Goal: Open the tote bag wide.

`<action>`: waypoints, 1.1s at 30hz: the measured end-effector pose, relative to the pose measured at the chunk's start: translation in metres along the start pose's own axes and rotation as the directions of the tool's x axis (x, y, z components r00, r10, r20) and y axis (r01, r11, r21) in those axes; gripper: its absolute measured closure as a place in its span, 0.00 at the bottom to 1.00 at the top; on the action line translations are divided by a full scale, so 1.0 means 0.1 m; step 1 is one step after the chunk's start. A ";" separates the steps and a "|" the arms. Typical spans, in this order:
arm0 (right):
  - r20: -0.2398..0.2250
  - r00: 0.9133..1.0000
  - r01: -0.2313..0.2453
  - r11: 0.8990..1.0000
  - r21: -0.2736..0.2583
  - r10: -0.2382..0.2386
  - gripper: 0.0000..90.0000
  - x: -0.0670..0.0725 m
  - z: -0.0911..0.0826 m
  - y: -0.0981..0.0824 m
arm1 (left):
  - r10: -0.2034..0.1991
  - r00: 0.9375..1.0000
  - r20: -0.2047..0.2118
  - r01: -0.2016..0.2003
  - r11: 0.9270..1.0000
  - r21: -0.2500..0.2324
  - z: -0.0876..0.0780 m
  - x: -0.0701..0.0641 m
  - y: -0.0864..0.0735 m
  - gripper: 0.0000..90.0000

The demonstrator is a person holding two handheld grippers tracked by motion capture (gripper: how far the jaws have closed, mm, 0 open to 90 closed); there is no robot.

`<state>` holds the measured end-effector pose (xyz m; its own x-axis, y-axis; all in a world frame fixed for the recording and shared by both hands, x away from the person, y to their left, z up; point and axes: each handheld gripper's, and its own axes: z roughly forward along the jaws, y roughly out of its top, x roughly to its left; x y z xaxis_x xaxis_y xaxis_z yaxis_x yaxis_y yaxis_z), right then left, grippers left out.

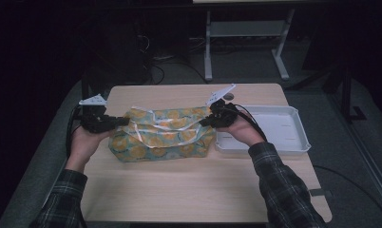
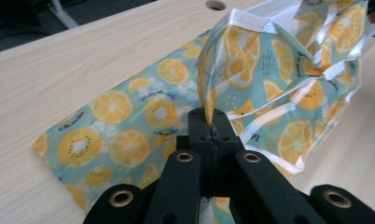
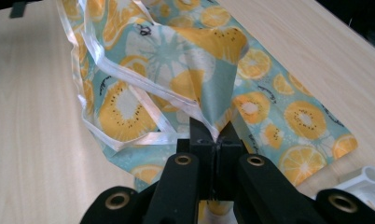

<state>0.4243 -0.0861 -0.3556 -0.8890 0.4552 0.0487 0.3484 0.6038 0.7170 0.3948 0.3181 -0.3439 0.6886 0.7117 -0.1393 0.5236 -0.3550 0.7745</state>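
Observation:
A teal cloth printed with orange slices and edged in white (image 1: 163, 134) lies bunched across the middle of the wooden table (image 1: 189, 190). My left gripper (image 1: 124, 121) is shut on its left end; in the left gripper view the jaws pinch a raised fold of the cloth (image 2: 251, 70) at the tips (image 2: 212, 122). My right gripper (image 1: 205, 120) is shut on the right end, and in the right gripper view its closed tips (image 3: 215, 135) hold a lifted corner of the cloth (image 3: 176, 70). The cloth sags between both grippers.
A white plastic tray (image 1: 293, 142) sits on the table just right of the cloth, close to my right hand; its corner (image 3: 365, 179) shows in the right gripper view. A round hole (image 2: 215, 4) marks the tabletop's far edge. Desk legs and cables stand behind.

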 end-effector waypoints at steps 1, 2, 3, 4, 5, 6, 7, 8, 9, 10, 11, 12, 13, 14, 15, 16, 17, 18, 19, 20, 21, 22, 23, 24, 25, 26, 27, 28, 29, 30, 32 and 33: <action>0.004 1.000 -0.008 1.000 0.008 0.008 0.98 -0.03 0.04 -0.01 | -0.006 1.000 -0.008 0.006 1.000 0.008 0.04 0.02 -0.01 1.00; 0.007 1.000 -0.022 1.000 0.013 0.022 0.98 -0.06 0.07 -0.01 | -0.006 1.000 -0.015 0.006 1.000 0.018 0.09 0.05 -0.01 1.00; 0.010 0.999 -0.035 0.999 0.013 0.035 0.98 -0.09 0.11 -0.02 | -0.012 1.000 -0.022 0.012 1.000 0.022 0.14 0.07 -0.02 1.00; 0.022 0.999 -0.043 0.999 0.019 0.042 0.98 -0.11 0.15 -0.03 | -0.010 0.999 -0.031 0.011 0.999 0.034 0.18 0.10 -0.03 1.00; 0.028 0.999 -0.046 0.999 0.020 0.045 0.98 -0.14 0.19 -0.03 | -0.019 0.999 -0.040 0.021 0.999 0.038 0.24 0.11 -0.03 1.00; 0.040 0.998 -0.055 0.998 0.026 0.054 0.98 -0.15 0.23 -0.04 | -0.029 0.998 -0.049 0.032 0.998 0.045 0.29 0.13 -0.05 1.00; 0.052 0.998 -0.050 0.998 0.035 0.048 0.98 -0.18 0.27 -0.05 | -0.027 0.998 -0.059 0.031 0.998 0.063 0.35 0.15 -0.06 1.00; 0.057 0.996 -0.069 0.997 0.039 0.067 0.98 -0.19 0.31 -0.06 | -0.032 0.997 -0.068 0.037 0.996 0.078 0.40 0.17 -0.07 1.00; 0.062 0.995 -0.083 0.995 0.048 0.080 0.98 -0.21 0.35 -0.07 | -0.036 0.997 -0.072 0.043 0.995 0.094 0.45 0.19 -0.09 1.00; 0.071 0.995 -0.080 0.995 0.061 0.076 0.98 -0.23 0.40 -0.08 | -0.036 0.996 -0.078 0.044 0.993 0.111 0.51 0.21 -0.10 1.00; 0.077 0.994 -0.088 0.993 0.073 0.082 0.98 -0.24 0.44 -0.10 | -0.032 0.996 -0.085 0.043 0.991 0.127 0.56 0.22 -0.12 1.00; 0.078 0.993 -0.093 0.992 0.085 0.086 0.98 -0.26 0.48 -0.11 | -0.033 0.995 -0.090 0.045 0.988 0.145 0.61 0.23 -0.14 1.00; 0.085 0.993 -0.090 0.991 0.098 0.081 0.98 -0.27 0.52 -0.14 | -0.024 0.995 -0.095 0.040 0.985 0.168 0.65 0.25 -0.16 1.00; 0.088 0.993 -0.093 0.990 0.108 0.083 0.98 -0.28 0.56 -0.15 | -0.014 0.995 -0.102 0.033 0.982 0.187 0.70 0.25 -0.17 1.00; 0.087 0.992 -0.096 0.988 0.118 0.086 0.98 -0.28 0.61 -0.17 | -0.009 0.994 -0.108 0.032 0.978 0.208 0.73 0.24 -0.19 1.00; 0.091 0.992 -0.098 0.986 0.135 0.086 0.98 -0.28 0.65 -0.19 | 0.002 0.993 -0.115 0.025 0.973 0.231 0.76 0.23 -0.20 1.00; 0.095 0.993 -0.084 0.985 0.152 0.070 0.98 -0.27 0.69 -0.21 | 0.014 0.993 -0.120 0.017 0.968 0.249 0.78 0.23 -0.21 1.00; 0.093 0.993 -0.085 0.983 0.164 0.070 0.98 -0.26 0.72 -0.22 | 0.018 0.992 -0.121 0.014 0.966 0.258 0.81 0.22 -0.22 1.00; 0.091 0.994 -0.076 0.982 0.174 0.061 0.98 -0.26 0.75 -0.24 | 0.027 0.992 -0.125 0.008 0.962 0.273 0.82 0.21 -0.23 1.00; 0.089 0.994 -0.076 0.979 0.187 0.060 0.98 -0.25 0.78 -0.26 | 0.033 0.991 -0.127 0.004 0.960 0.280 0.84 0.21 -0.25 1.00; 0.084 0.995 -0.068 0.978 0.199 0.053 0.98 -0.24 0.81 -0.28 | 0.039 0.991 -0.126 -0.001 0.958 0.286 0.86 0.20 -0.26 1.00; 0.086 0.995 -0.062 0.976 0.207 0.045 0.98 -0.23 0.83 -0.30 | 0.041 0.991 -0.127 -0.002 0.956 0.293 0.86 0.19 -0.28 1.00; 0.084 0.995 -0.065 0.975 0.212 0.048 0.98 -0.21 0.84 -0.32 | 0.042 0.992 -0.122 -0.004 0.955 0.298 0.88 0.19 -0.31 1.00; 0.080 0.996 -0.060 0.975 0.215 0.043 0.98 -0.20 0.85 -0.33 | 0.032 0.993 -0.116 0.005 0.953 0.303 0.89 0.19 -0.34 1.00; 0.080 0.996 -0.054 0.975 0.216 0.037 0.98 -0.19 0.86 -0.35 | 0.036 0.993 -0.109 0.001 0.947 0.320 0.91 0.18 -0.36 1.00; 0.077 0.996 -0.054 0.975 0.217 0.038 0.98 -0.18 0.86 -0.35 | 0.043 0.994 -0.105 -0.005 0.943 0.333 0.92 0.18 -0.38 1.00; 0.074 0.997 -0.043 0.974 0.221 0.027 0.98 -0.16 0.85 -0.35 | 0.049 0.993 -0.106 -0.011 0.944 0.330 0.92 0.16 -0.40 1.00; 0.071 0.997 -0.040 0.973 0.227 0.024 0.98 -0.14 0.85 -0.35 | 0.051 0.994 -0.102 -0.014 0.942 0.336 0.92 0.15 -0.41 1.00; 0.069 0.998 -0.027 0.972 0.235 0.011 0.98 -0.12 0.85 -0.36 | 0.050 0.994 -0.098 -0.014 0.941 0.338 0.92 0.14 -0.42 1.00; 0.064 0.998 -0.019 0.970 0.241 0.003 0.98 -0.11 0.85 -0.36 | 0.053 0.994 -0.095 -0.017 0.939 0.345 0.91 0.13 -0.43 1.00; 0.052 0.999 -0.010 0.969 0.248 -0.003 0.98 -0.07 0.85 -0.38 | 0.068 0.994 -0.089 -0.032 0.932 0.360 0.88 0.10 -0.44 1.00; 0.045 0.999 -0.004 0.968 0.249 -0.008 0.98 -0.06 0.84 -0.38 | 0.077 0.993 -0.089 -0.039 0.931 0.362 0.87 0.08 -0.44 1.00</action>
<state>0.4410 -0.0565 -0.4420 -0.8775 0.4794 0.0120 0.4148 0.7462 0.5208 0.4208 0.2866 -0.4327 0.6792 0.7336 -0.0240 0.6423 -0.5782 0.5031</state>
